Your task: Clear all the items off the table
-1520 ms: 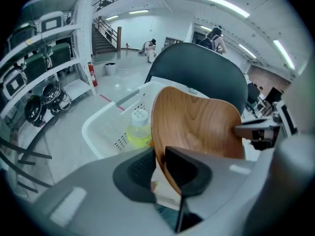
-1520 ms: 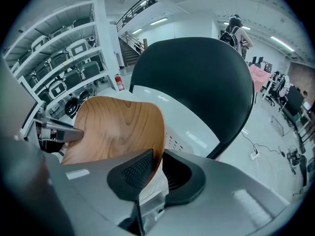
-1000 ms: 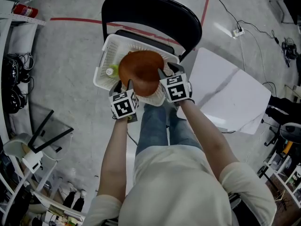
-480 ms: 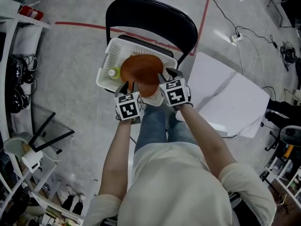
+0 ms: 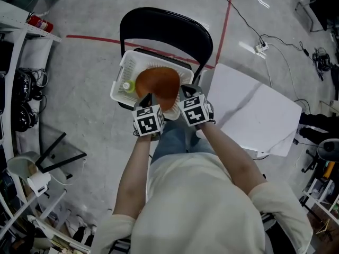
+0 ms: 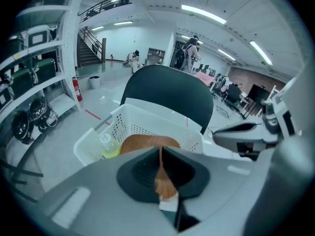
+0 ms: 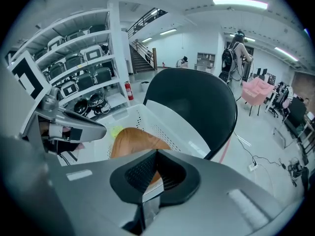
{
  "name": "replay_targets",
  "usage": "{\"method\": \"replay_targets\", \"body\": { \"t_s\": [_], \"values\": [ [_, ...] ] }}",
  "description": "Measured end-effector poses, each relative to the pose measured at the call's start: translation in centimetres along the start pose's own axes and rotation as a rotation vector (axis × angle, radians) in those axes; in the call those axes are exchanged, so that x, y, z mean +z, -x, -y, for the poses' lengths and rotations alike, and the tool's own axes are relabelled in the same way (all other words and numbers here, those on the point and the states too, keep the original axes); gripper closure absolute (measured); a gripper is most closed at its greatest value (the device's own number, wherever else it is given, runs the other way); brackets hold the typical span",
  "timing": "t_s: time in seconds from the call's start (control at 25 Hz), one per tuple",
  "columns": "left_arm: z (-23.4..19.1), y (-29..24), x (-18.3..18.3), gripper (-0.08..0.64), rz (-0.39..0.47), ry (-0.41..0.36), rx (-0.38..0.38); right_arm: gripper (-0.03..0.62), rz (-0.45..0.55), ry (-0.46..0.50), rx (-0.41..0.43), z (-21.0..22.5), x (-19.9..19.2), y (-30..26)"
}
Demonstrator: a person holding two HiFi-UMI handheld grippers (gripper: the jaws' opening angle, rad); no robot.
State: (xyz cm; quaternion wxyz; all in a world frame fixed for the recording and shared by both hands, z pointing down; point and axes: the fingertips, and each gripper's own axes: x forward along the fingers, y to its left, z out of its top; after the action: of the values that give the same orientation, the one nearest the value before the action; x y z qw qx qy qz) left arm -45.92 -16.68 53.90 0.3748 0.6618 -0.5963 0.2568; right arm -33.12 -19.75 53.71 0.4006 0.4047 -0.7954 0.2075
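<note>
Step judged: drop-off finished. Round brown plate lying tilted inside white perforated plastic basket on black chair, beside small yellow-green bottle. Left gripper just closed to thin slit, apparently nothing pinched, brown of plate only showing through gap. Right gripper clenched, empty. Both hovering at plate's 6 o'clock edge, plate just beyond tips at 12 o'clock. Next: swing toward white tabletop at 3 o'clock, reopen for whatever remains.
</note>
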Motion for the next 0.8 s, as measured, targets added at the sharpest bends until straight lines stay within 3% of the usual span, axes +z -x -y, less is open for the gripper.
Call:
{"method": "replay_targets", "body": {
  "t_s": [0.8],
  "values": [
    [5.9,3.9,1.7,0.549,0.052,-0.102,-0.094,0.593,0.108,0.083,0.032,-1.4,1.2,6.7]
  ]
}}
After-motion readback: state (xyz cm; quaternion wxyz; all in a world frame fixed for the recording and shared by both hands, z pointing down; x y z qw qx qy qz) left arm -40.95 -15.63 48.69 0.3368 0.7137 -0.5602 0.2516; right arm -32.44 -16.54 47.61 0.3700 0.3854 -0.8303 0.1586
